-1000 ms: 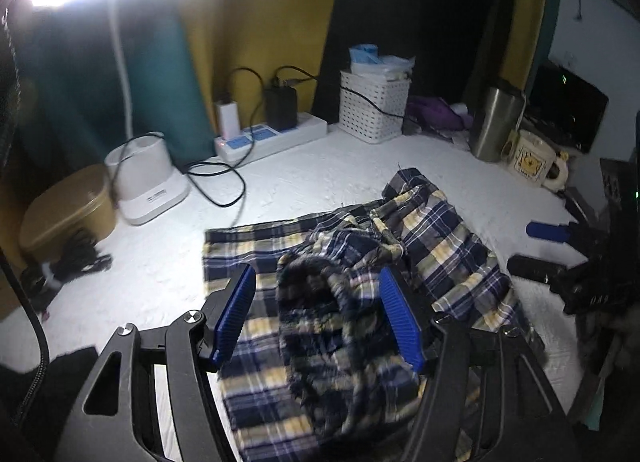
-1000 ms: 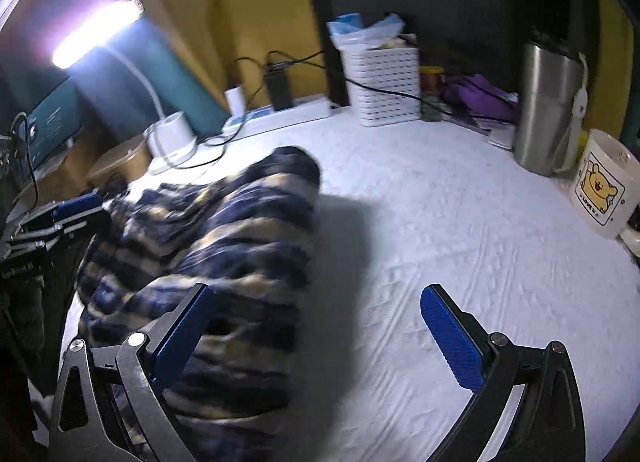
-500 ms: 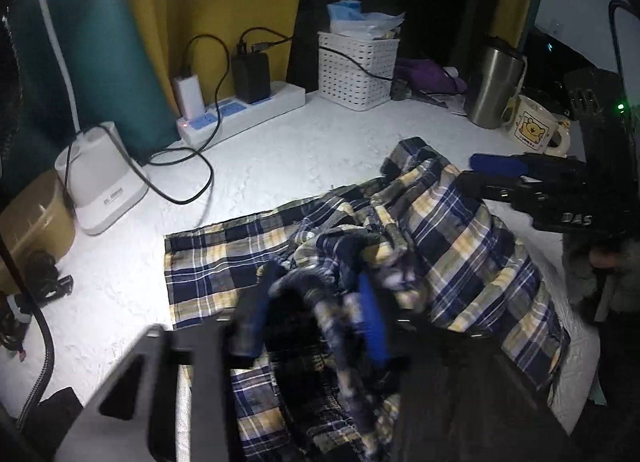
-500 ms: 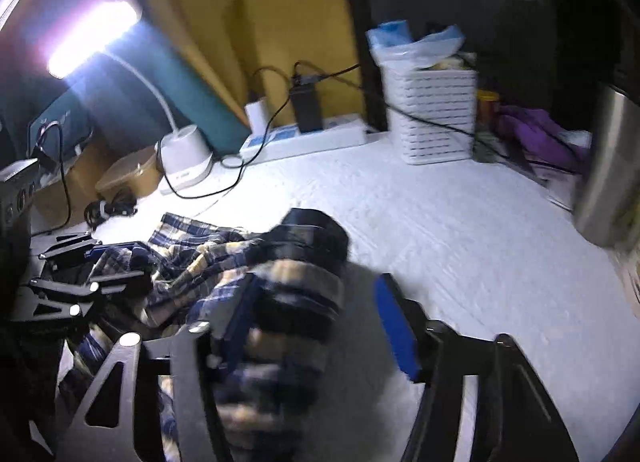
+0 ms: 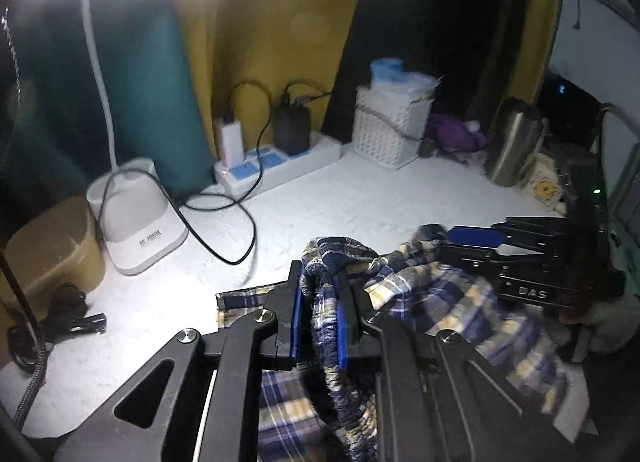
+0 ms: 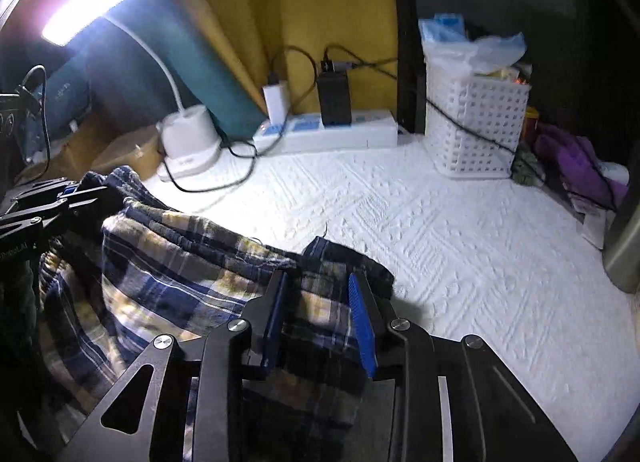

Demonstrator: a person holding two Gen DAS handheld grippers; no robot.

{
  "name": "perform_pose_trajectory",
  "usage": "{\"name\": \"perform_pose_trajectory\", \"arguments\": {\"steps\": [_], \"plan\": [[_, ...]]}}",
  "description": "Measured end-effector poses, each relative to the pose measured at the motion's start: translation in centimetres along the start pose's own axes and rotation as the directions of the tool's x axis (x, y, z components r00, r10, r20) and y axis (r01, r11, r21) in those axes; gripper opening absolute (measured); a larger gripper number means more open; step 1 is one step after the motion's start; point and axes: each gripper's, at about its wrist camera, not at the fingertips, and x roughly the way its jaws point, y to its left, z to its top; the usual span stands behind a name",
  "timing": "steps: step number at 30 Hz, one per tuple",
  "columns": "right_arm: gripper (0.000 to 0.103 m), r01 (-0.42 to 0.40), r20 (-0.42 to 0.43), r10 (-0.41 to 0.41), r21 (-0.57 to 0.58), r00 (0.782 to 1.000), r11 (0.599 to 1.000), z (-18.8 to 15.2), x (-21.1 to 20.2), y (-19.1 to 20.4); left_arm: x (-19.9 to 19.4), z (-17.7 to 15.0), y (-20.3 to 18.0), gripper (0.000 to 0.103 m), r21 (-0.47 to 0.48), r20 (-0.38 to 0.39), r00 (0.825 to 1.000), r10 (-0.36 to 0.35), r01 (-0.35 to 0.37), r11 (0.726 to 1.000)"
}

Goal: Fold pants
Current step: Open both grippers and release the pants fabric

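Blue, yellow and white plaid pants point(image 5: 440, 302) lie bunched on the white textured table cover point(image 6: 460, 242). My left gripper point(image 5: 320, 282) has its jaws closing, and the gathered elastic waistband is pinched between the blue pads and hangs down behind them. In the right wrist view my right gripper point(image 6: 317, 282) is also closing, with a thick fold at the edge of the pants point(image 6: 168, 274) filling the gap between its pads. Each gripper shows in the other's view: the right gripper point(image 5: 452, 240) at the cloth's right end, the left gripper point(image 6: 68, 198) at its left end.
Along the back stand a white lamp base point(image 5: 136, 218) with a looping black cable point(image 5: 224, 230), a power strip point(image 5: 276, 166) with chargers, a white basket point(image 5: 390, 130), a steel tumbler point(image 5: 510, 146) and a mug point(image 5: 542, 186). A brown container point(image 5: 52, 246) sits far left.
Both pairs of jaws have come together from wide apart onto the plaid cloth. The right gripper slid left onto the pants' edge. The cloth is now bunched up between the two grippers.
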Motion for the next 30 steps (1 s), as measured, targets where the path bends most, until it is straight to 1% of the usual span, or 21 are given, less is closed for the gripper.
{"name": "perform_pose_trajectory", "arguments": {"steps": [2,5,9,11,12,14,15,16,17,18,20,22,23,24,25,26,28,30], "plan": [[0.033,0.009,-0.026,-0.008,0.01,1.0,1.0,0.0,1.3,-0.3,2.3,-0.6,0.8,0.012,-0.018,-0.07,0.997,0.023,-0.024,1.0],[0.033,0.013,-0.041,-0.012,0.009,0.999,1.0,-0.1,2.2,-0.7,3.6,-1.5,1.8,0.012,-0.032,-0.111,0.993,0.035,-0.039,0.999],[0.033,0.028,-0.034,-0.028,-0.006,0.999,1.0,0.2,2.6,-0.5,4.1,-2.2,2.6,0.013,-0.045,-0.124,0.991,0.05,-0.056,0.997],[0.033,0.07,-0.022,-0.07,-0.009,0.997,0.998,0.4,2.5,-0.6,3.9,-2.1,2.6,0.013,-0.044,-0.118,0.991,0.065,-0.071,0.997],[0.033,0.093,-0.019,-0.094,-0.007,0.995,0.996,0.6,2.5,-0.8,3.7,-2.0,2.7,0.017,-0.046,-0.118,0.99,0.074,-0.08,0.996],[0.033,0.112,-0.022,-0.112,0.037,0.994,0.993,0.7,2.1,-2.0,3.0,-1.6,3.2,0.018,-0.082,-0.115,0.992,0.056,-0.066,0.994],[0.033,0.114,-0.018,-0.113,0.061,0.993,0.992,0.8,1.5,-2.5,2.6,-1.3,3.3,0.021,-0.093,-0.113,0.993,0.046,-0.057,0.994],[0.033,0.115,-0.003,-0.115,0.085,0.993,0.99,0.9,0.7,-3.1,1.9,-0.9,3.3,0.026,-0.098,-0.102,0.993,0.056,-0.066,0.993],[0.033,0.115,0.01,-0.117,0.097,0.993,0.989,0.8,-0.1,-3.4,1.2,-0.7,3.3,0.04,-0.097,-0.088,0.994,0.069,-0.077,0.992],[0.033,0.112,0.024,-0.115,0.108,0.993,0.988,0.8,-0.9,-3.6,0.2,-0.4,3.2,0.052,-0.099,-0.06,0.995,0.086,-0.092,0.991],[0.034,0.104,0.035,-0.109,0.123,0.993,0.987,0.6,-2.6,-3.8,-1.4,0.0,3.2,0.059,-0.115,-0.015,0.995,0.097,-0.098,0.989],[0.035,0.108,0.039,-0.113,0.127,0.993,0.986,0.3,-3.8,-3.6,-2.9,0.0,3.0,0.061,-0.128,0.006,0.996,0.089,-0.088,0.988],[0.046,0.107,0.04,-0.113,0.127,0.993,0.986,0.0,-4.4,-3.5,-3.4,-0.2,2.9,0.061,-0.126,0.01,0.996,0.088,-0.086,0.988],[0.069,0.105,0.041,-0.111,0.126,0.993,0.986,-0.2,-4.7,-3.3,-3.9,-0.4,2.5,0.062,-0.121,0.01,0.996,0.087,-0.085,0.989],[0.08,0.098,0.041,-0.103,0.126,0.994,0.987,-0.6,-5.1,-3.2,-4.2,-0.8,2.2,0.062,-0.116,0.004,0.997,0.081,-0.08,0.99],[0.088,0.085,0.043,-0.092,0.129,0.995,0.988,-1.1,-5.5,-3.1,-4.3,-1.3,1.8,0.062,-0.116,-0.01,0.998,0.069,-0.069,0.991],[0.088,0.057,0.041,-0.063,0.136,0.997,0.989,-2.3,-6.4,-2.8,-4.1,-2.9,0.9,0.062,-0.111,-0.059,0.998,0.022,-0.029,0.993],[0.088,0.057,0.031,-0.061,0.137,0.998,0.989,-3.7,-7.1,-2.4,-3.3,-4.2,0.5,0.062,-0.115,-0.101,0.995,0.004,-0.016,0.993]]}}
